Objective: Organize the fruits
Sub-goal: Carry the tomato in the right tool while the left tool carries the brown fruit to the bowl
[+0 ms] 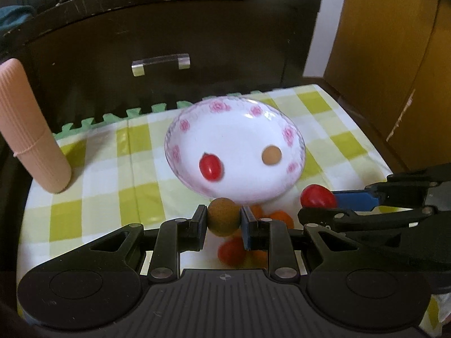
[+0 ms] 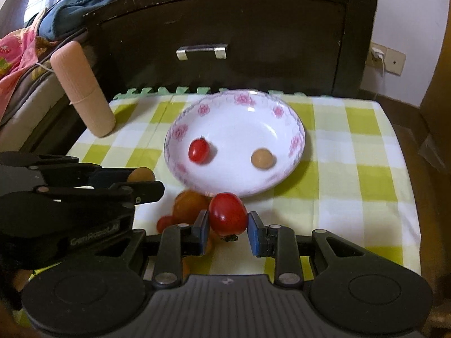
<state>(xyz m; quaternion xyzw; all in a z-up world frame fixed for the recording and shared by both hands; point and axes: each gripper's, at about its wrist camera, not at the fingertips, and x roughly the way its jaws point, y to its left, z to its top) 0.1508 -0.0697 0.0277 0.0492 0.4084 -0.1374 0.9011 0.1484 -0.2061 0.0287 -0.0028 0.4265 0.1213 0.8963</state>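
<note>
A white bowl with pink flowers on its rim sits mid-table. Inside it lie a red cherry tomato and a brown longan. My left gripper is shut on another brown longan, just in front of the bowl's near rim. To its right, my right gripper is shut on a red tomato, also before the near rim. Orange fruits and small red tomatoes lie on the cloth under the grippers, partly hidden.
The table wears a yellow-green checked cloth. A pink ribbed cylinder stands at the back left. A dark cabinet with a metal handle rises right behind the table. A wooden cupboard stands at the right.
</note>
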